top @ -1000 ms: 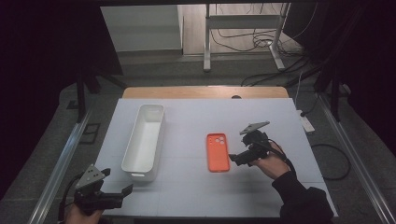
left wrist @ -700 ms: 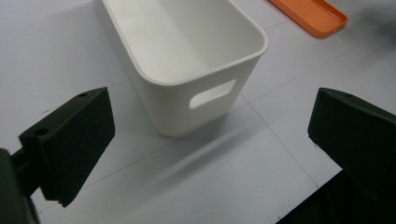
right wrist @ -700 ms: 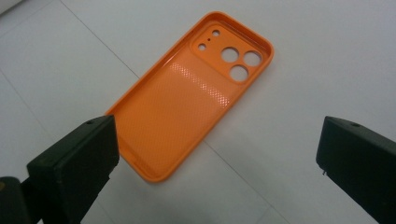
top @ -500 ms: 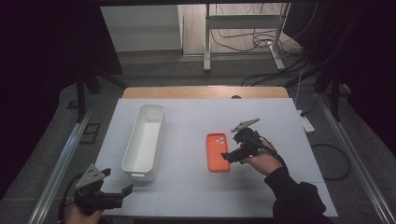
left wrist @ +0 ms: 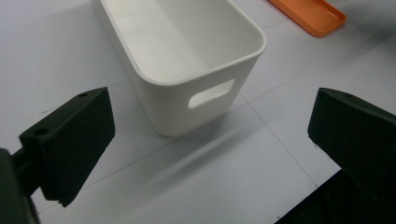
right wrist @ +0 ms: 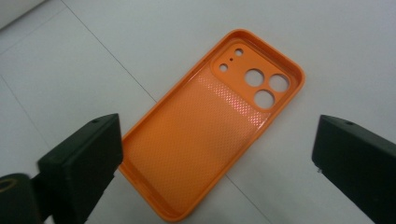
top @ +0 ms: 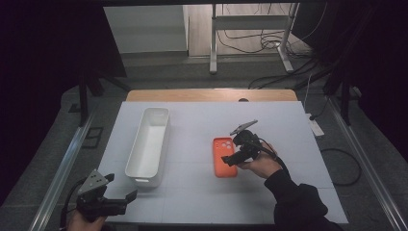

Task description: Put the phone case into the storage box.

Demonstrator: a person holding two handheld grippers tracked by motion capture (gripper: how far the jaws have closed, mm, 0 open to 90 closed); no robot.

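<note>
The orange phone case (top: 224,157) lies flat on the white table (top: 288,130), hollow side up, right of the table's middle. Its camera cutouts sit at the end farther from the person. In the right gripper view the case (right wrist: 215,121) lies between the two black jaws, which stand wide apart and touch nothing.

The right tongs (top: 230,160) are released and hover just over the right edge of the case, held by the person's right hand (top: 260,163), whose dark sleeve comes in from the bottom of the high view.

The left tongs (top: 129,196) are also released and empty, near the table's front left corner. They point toward the short end of a white bin (top: 149,144), an oblong tub standing left of the case and well apart from it. In the left gripper view the bin (left wrist: 187,60) shows a handle slot in its near wall, and a corner of the case (left wrist: 310,16) shows beyond it.
</note>
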